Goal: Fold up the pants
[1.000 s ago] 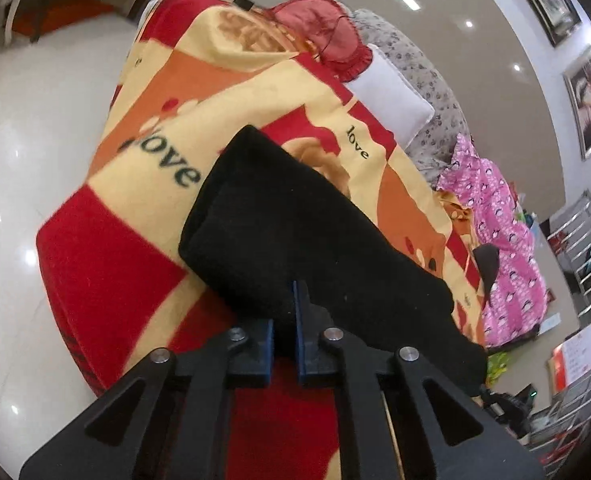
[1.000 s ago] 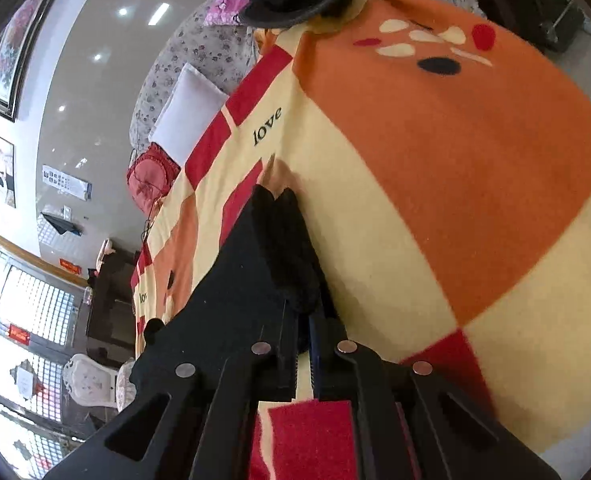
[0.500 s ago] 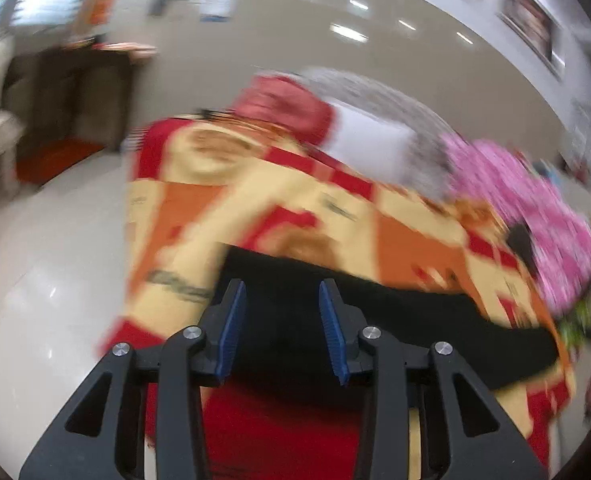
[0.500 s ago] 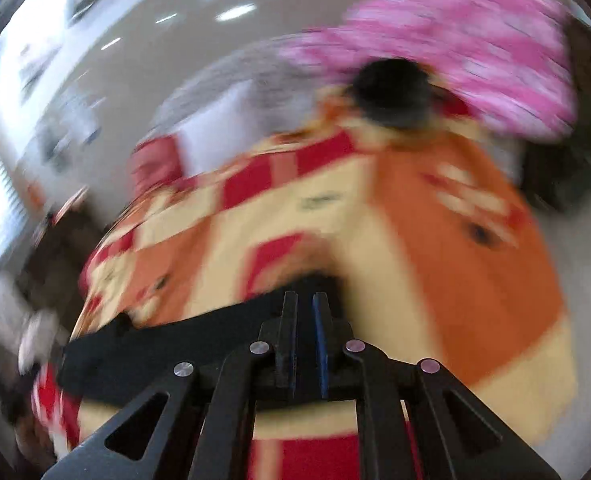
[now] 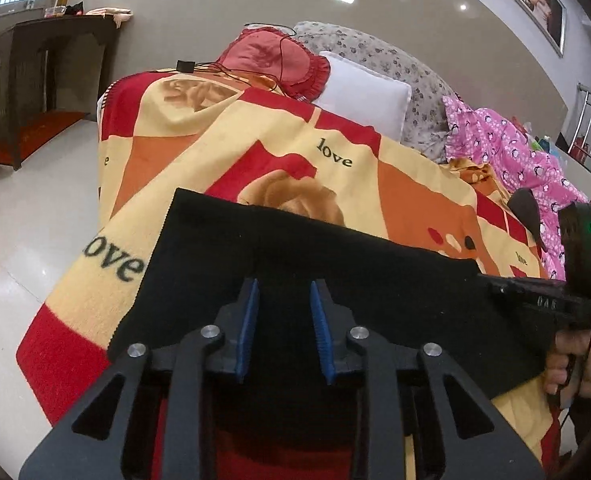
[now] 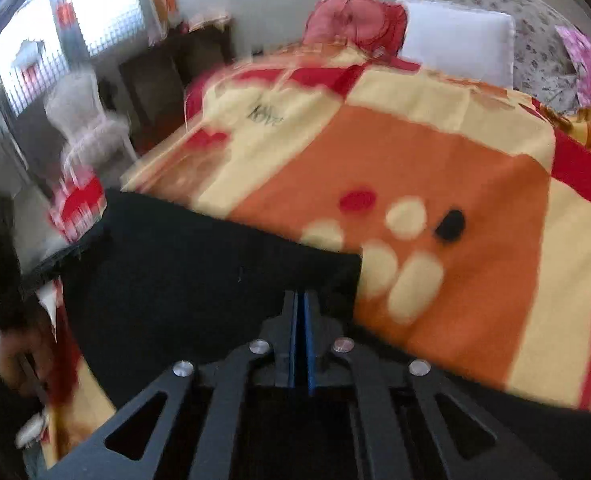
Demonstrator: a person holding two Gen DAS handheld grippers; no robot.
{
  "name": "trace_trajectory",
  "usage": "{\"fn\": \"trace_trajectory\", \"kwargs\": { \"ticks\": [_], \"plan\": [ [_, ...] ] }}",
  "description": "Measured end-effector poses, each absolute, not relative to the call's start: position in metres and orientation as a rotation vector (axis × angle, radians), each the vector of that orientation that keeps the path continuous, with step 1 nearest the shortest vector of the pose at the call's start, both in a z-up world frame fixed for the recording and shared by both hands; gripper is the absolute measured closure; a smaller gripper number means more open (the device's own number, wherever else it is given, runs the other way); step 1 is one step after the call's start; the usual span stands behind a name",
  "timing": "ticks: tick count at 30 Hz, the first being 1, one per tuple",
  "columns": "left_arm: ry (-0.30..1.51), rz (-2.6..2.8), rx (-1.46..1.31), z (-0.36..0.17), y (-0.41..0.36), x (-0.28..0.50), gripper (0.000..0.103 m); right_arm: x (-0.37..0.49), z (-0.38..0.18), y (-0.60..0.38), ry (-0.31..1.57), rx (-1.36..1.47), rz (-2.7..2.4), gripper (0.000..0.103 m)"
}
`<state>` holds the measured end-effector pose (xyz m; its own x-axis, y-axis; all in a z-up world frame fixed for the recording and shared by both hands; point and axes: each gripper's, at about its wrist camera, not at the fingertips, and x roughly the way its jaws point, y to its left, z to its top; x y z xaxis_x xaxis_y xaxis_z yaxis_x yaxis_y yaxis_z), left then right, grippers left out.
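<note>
The black pants (image 5: 295, 264) lie folded into a long band on the patterned blanket (image 5: 415, 196) that covers the bed, their long axis running left to right across the near part of the bed; in the left wrist view the band slants slightly, its left end farther away and its right end nearer. The far long edge is straight, and the left short edge lies just beside the large "love" lettering on the blanket. Beyond the far edge the blanket stretches bare up to a red cushion (image 5: 279, 60) and a white pillow (image 5: 363, 96) at the far end, with a pink garment (image 5: 503, 148) at the far right. The left hand-held gripper (image 5: 283, 328) is level over the near middle of the pants, its blue-padded fingers (image 5: 249, 324) spread apart with nothing between them. The right hand-held gripper (image 6: 300, 336), blurred in its own view, is at the right end of the pants with its fingers pressed nearly together; whether cloth is pinched between them cannot be told. The person's right hand (image 5: 575, 360) grips its handle at the right edge of the left wrist view.
</note>
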<state>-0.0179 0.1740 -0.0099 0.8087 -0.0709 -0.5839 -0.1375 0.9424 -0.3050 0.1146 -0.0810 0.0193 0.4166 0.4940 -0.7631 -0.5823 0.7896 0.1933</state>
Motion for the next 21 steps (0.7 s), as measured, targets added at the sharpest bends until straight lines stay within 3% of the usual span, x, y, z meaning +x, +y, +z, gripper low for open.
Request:
{"fn": "trace_trajectory", "kwargs": {
  "ticks": [4, 8, 10, 13, 14, 17, 21],
  "plan": [
    [0.604, 0.033, -0.331, -0.013, 0.171, -0.022, 0.078, 0.109, 0.034, -0.077, 0.918, -0.099, 0.639, 0.103],
    [0.609, 0.045, -0.34, -0.012, 0.171, -0.021, 0.078, 0.12, 0.042, -0.073, 0.868, -0.062, 0.62, 0.097],
    [0.618, 0.043, -0.351, -0.011, 0.172, -0.02, 0.078, 0.133, 0.021, -0.07, 0.957, -0.083, 0.603, 0.099],
    [0.644, 0.047, -0.372, -0.004, 0.172, -0.02, 0.077, 0.123, 0.034, -0.092, 0.895, 0.011, 0.608, 0.103],
    [0.649, 0.061, -0.373, 0.002, 0.169, -0.023, 0.077, 0.117, 0.039, -0.1, 0.864, 0.026, 0.615, 0.097],
    [0.611, 0.016, -0.359, 0.016, 0.152, -0.029, 0.068, 0.091, 0.05, -0.154, 0.792, 0.036, 0.571, 0.09],
    [0.64, -0.153, -0.429, 0.027, 0.114, -0.018, 0.056, 0.08, 0.036, -0.242, 0.811, 0.071, 0.425, 0.09]
  ]
}}
